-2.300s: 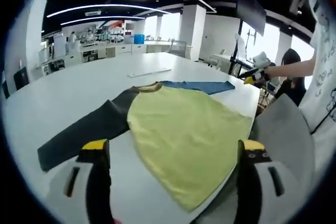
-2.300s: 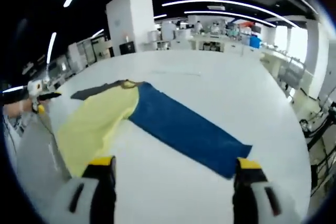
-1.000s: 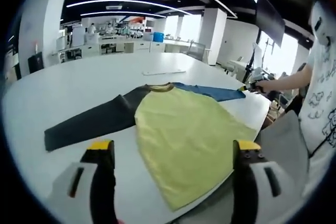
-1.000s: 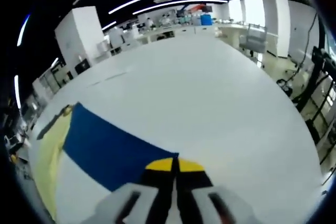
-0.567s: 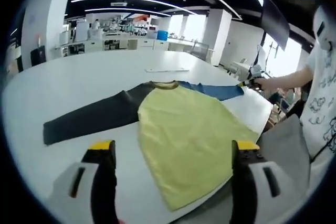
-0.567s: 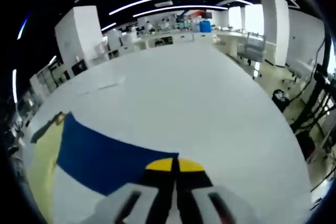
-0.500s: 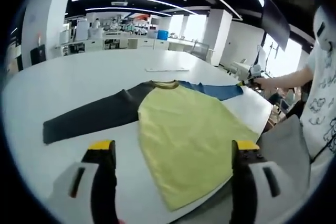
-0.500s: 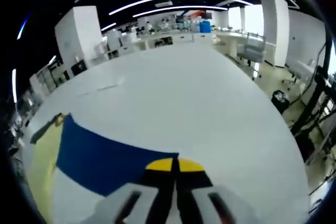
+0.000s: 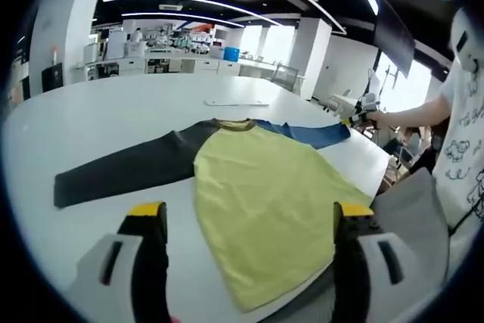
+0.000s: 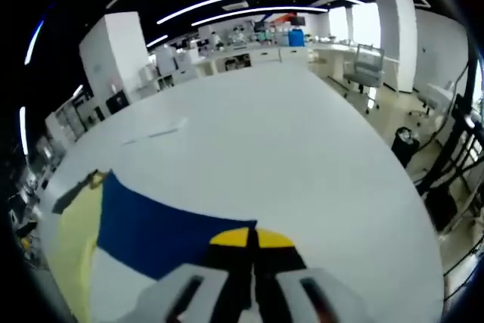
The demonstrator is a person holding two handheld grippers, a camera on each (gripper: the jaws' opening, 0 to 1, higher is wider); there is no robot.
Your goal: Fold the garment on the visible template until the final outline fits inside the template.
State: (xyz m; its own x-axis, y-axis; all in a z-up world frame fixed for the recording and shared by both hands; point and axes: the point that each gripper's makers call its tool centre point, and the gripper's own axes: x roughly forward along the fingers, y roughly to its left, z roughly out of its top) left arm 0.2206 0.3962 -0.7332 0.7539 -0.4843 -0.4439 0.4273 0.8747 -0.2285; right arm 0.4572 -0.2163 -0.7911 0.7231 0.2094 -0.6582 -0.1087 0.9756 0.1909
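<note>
A long-sleeved shirt lies flat on the white table [image 9: 91, 119]. Its body is yellow [image 9: 265, 202], one sleeve is dark grey [image 9: 125, 172] and the other blue [image 9: 306, 132]. My left gripper [image 9: 249, 213] hovers open over the near hem, its jaws wide apart and holding nothing. In the left gripper view, my right gripper [image 9: 354, 119] is at the blue sleeve's far end. In the right gripper view, the right gripper [image 10: 252, 237] is shut on the cuff of the blue sleeve [image 10: 159, 228], with the yellow body [image 10: 68, 255] beyond at the left.
A thin pale strip [image 9: 234, 103] lies flat on the table past the collar, also in the right gripper view as the strip [image 10: 155, 134]. A person in a white printed shirt [image 9: 465, 141] stands at the table's right edge. Benches and pillars fill the background.
The right gripper, open over the blue sleeve 2.3 s ago, has shut on its cuff and has since shifted it slightly. The left gripper stays open, its view shifting only a little.
</note>
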